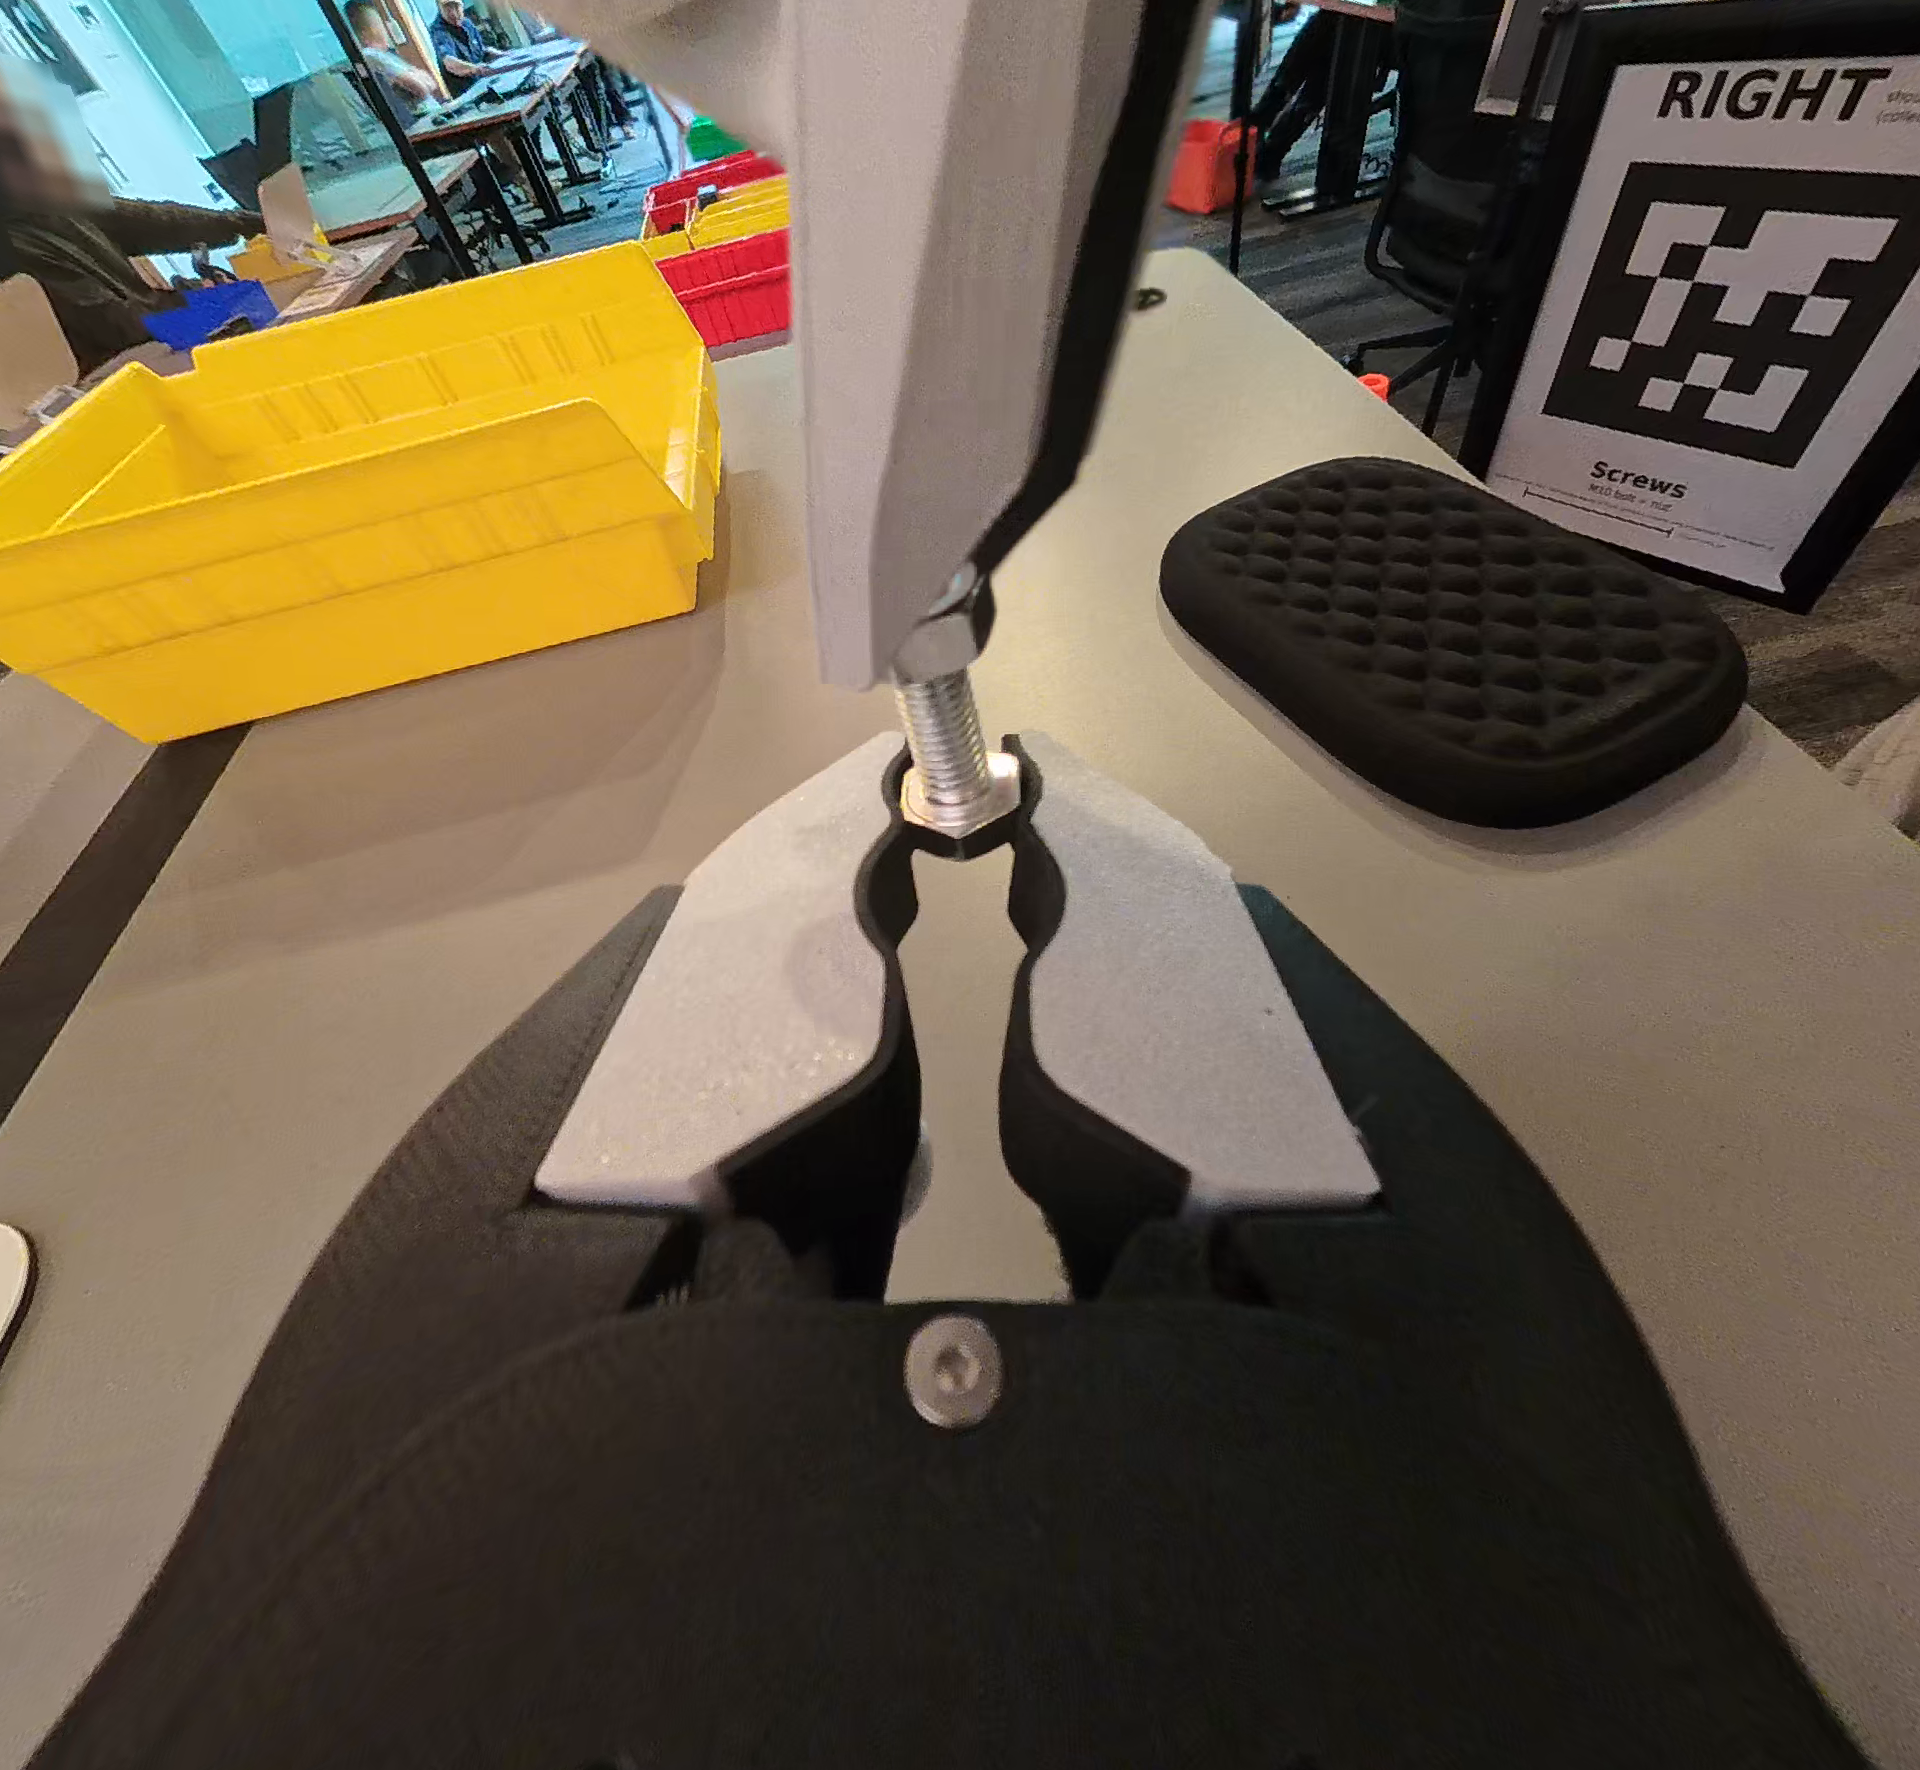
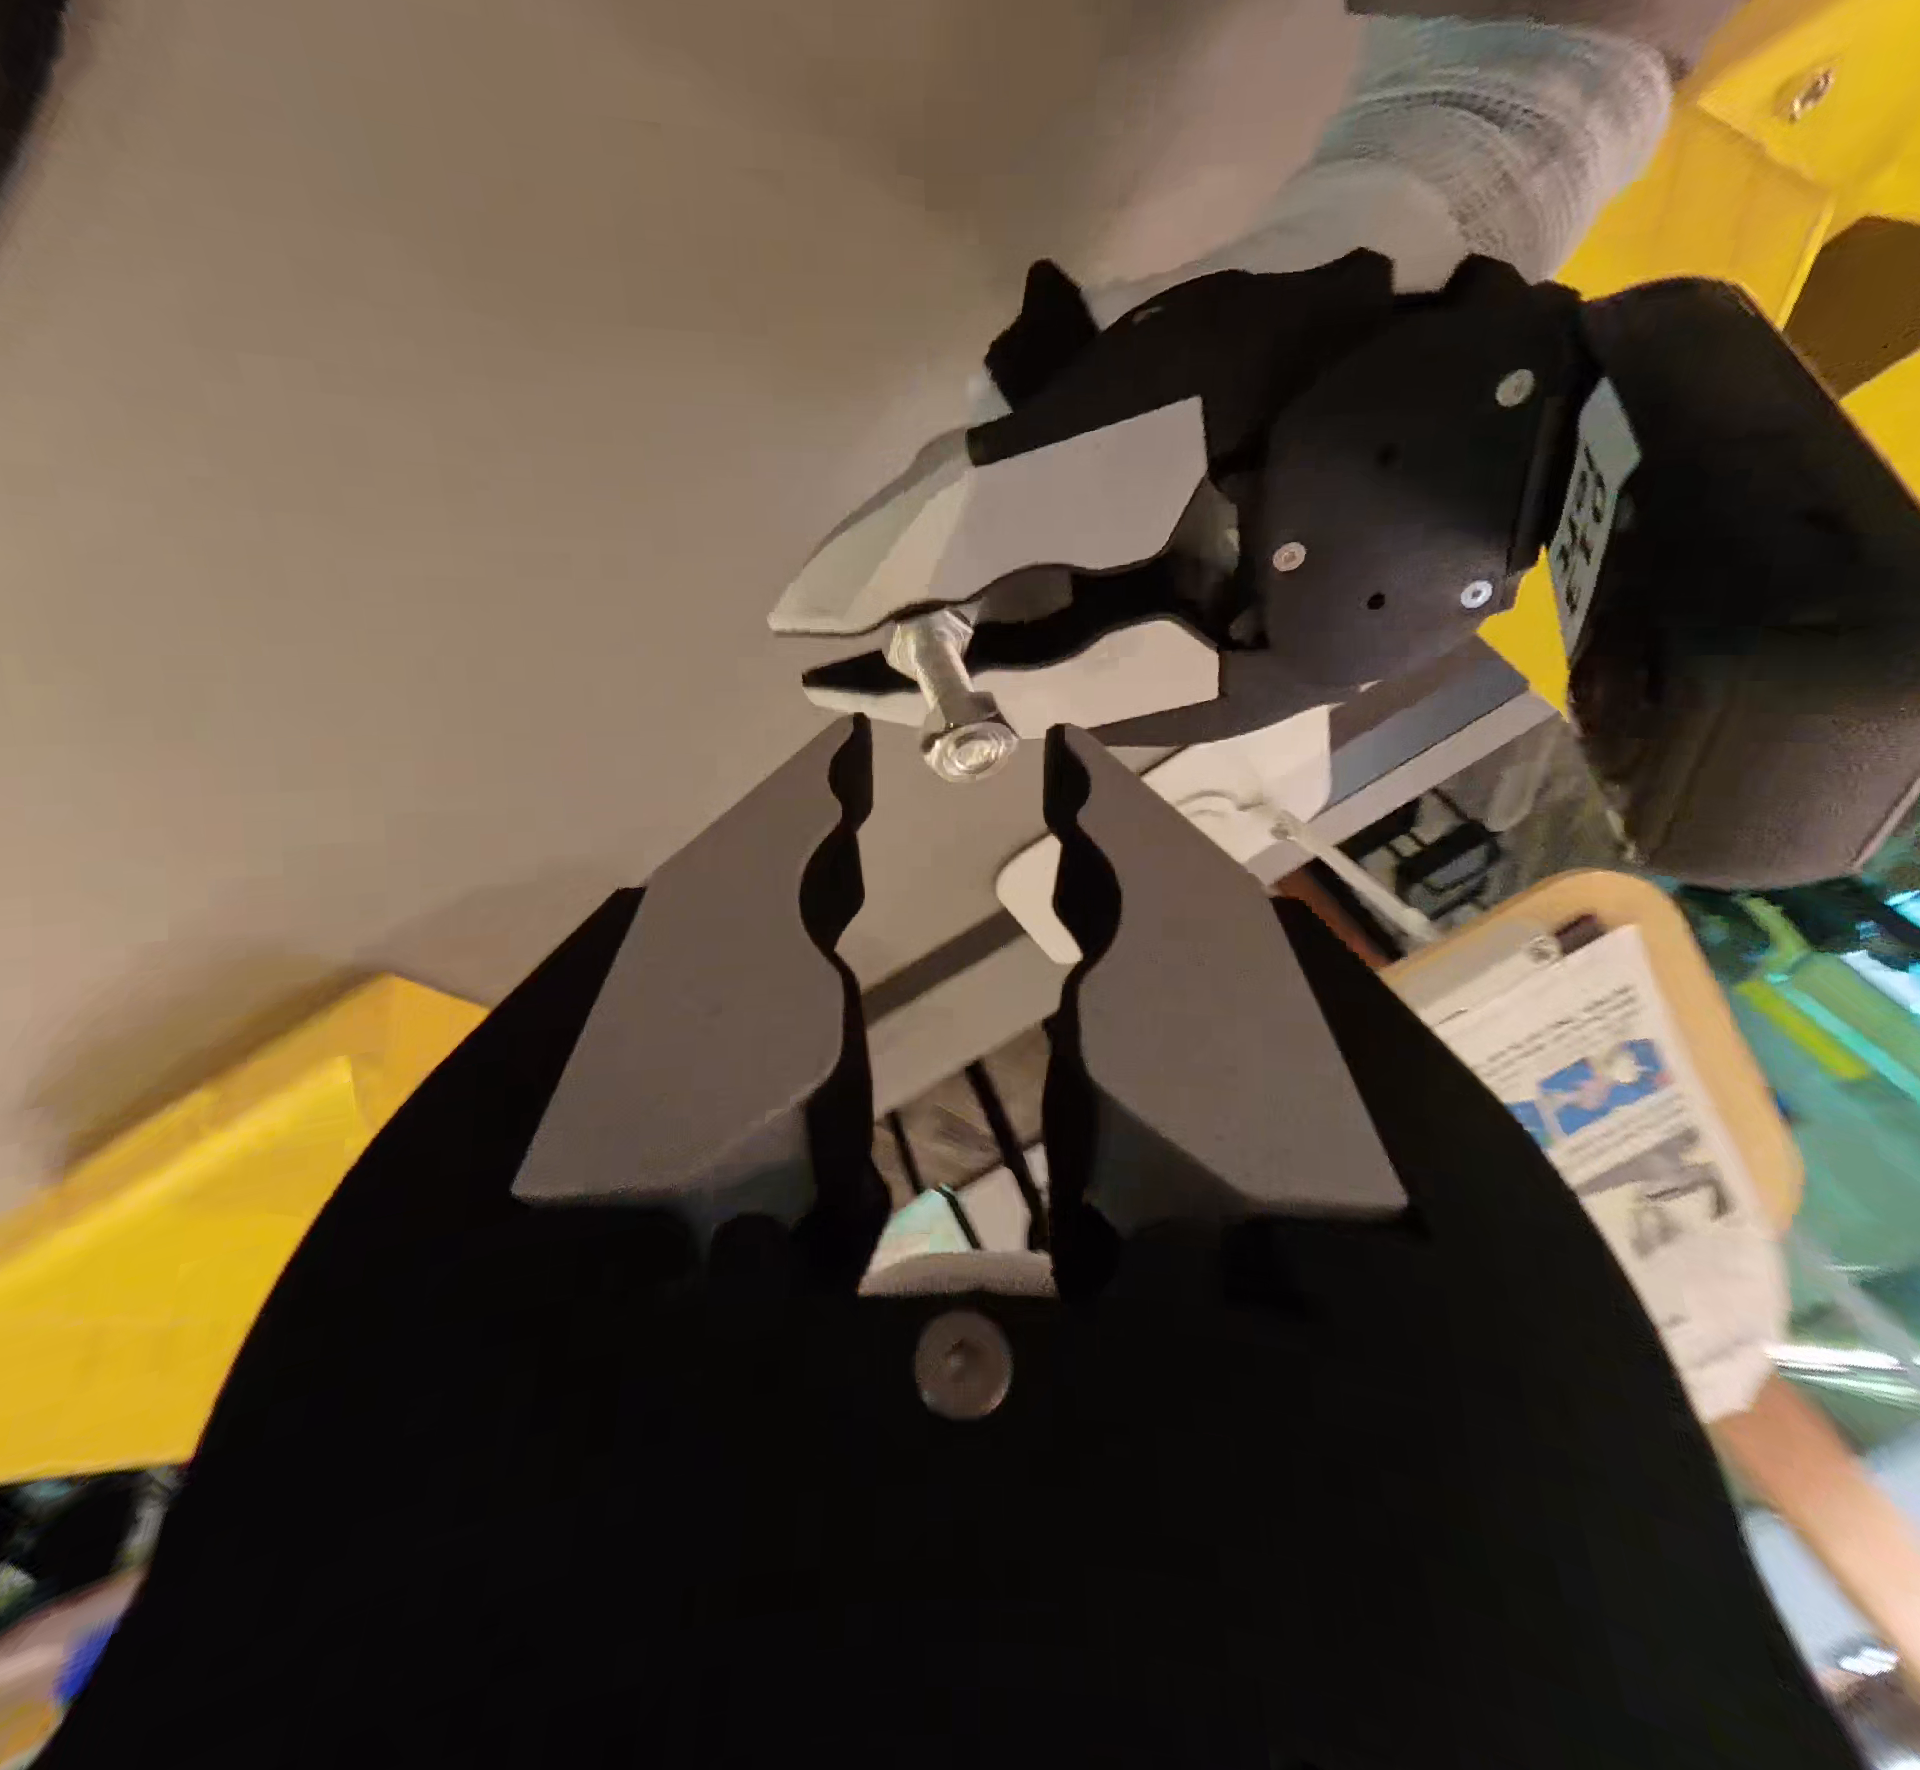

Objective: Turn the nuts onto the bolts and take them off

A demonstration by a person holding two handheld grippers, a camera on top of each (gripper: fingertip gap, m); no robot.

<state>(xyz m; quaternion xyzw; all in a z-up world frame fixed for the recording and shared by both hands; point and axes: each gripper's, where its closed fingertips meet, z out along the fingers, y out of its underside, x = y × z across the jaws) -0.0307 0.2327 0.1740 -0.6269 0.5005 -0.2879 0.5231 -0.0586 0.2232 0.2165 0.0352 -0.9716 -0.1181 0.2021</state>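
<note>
Left gripper (image 1: pixel 958 790) clamps hex nut (image 1: pixel 956 811) on threaded steel bolt (image 1: pixel 940 718)

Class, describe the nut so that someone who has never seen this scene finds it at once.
Over the grey table, between the yellow bin and the black pad, is the left gripper. Its fingers clamp the nut: a flat silver hexagon, ringing the threaded bolt that rises from it.

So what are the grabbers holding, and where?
The left gripper pinches the nut by its sides; the bolt sits threaded in it. The right gripper is open, holding nothing.
</note>
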